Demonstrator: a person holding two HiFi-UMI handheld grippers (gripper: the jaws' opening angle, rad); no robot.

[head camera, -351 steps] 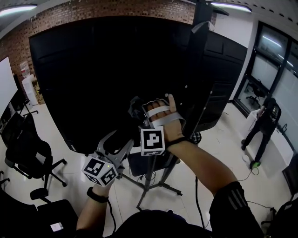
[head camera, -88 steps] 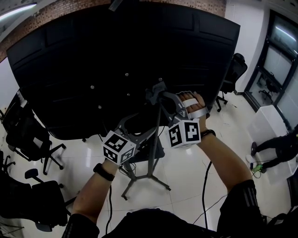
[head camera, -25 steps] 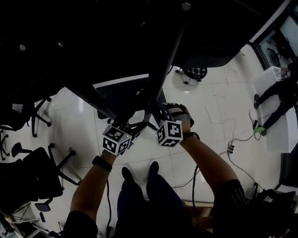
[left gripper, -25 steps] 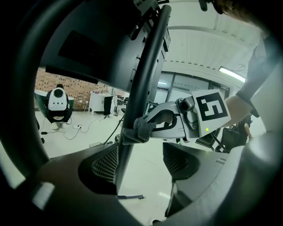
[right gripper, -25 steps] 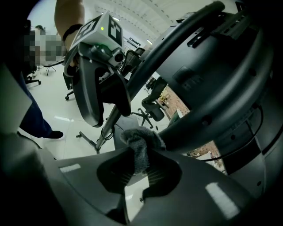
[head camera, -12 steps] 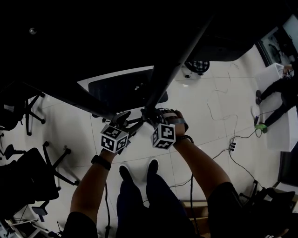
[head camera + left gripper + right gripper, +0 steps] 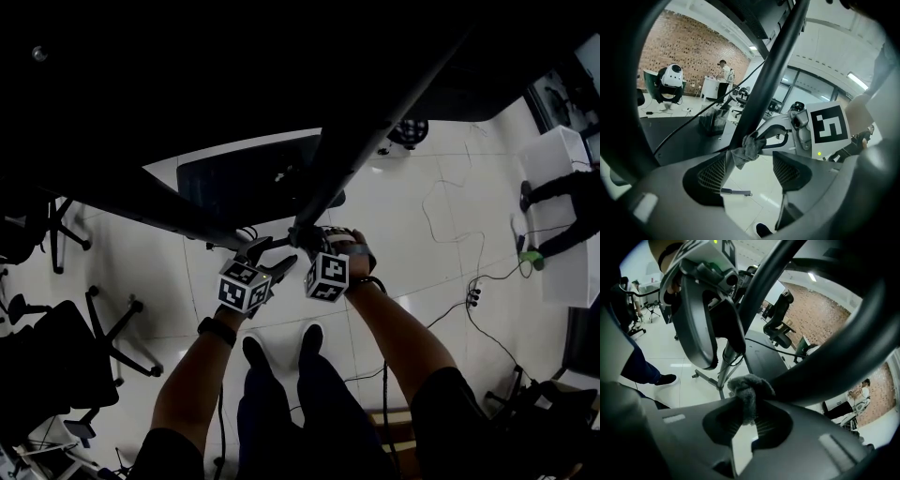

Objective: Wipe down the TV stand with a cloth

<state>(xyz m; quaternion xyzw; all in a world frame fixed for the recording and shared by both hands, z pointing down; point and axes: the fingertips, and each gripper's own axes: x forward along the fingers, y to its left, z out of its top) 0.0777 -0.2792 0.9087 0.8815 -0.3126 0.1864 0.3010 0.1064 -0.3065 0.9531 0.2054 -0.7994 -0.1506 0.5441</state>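
The TV stand's black slanted strut (image 7: 375,122) crosses the head view from top right down to the middle. My right gripper (image 7: 305,239) is shut on a small grey cloth (image 7: 746,389), which it presses against the strut (image 7: 834,352). My left gripper (image 7: 267,255) sits just left of it, jaws open with nothing between them. In the left gripper view the cloth (image 7: 748,147) lies bunched against the strut (image 7: 773,70), a little beyond my open left gripper (image 7: 747,171). The right gripper's marker cube (image 7: 829,124) shows to the right.
A black base plate (image 7: 248,183) lies on the white tiled floor under the stand. Office chairs (image 7: 56,347) stand at the left. Cables (image 7: 450,309) trail over the floor at the right, near a white box (image 7: 562,159) and a person (image 7: 562,216). My own feet (image 7: 281,352) are below the grippers.
Both grippers came down from the upright post behind the screen to the low slanted strut. In the last second the left gripper shifted slightly right, closer to the right one.
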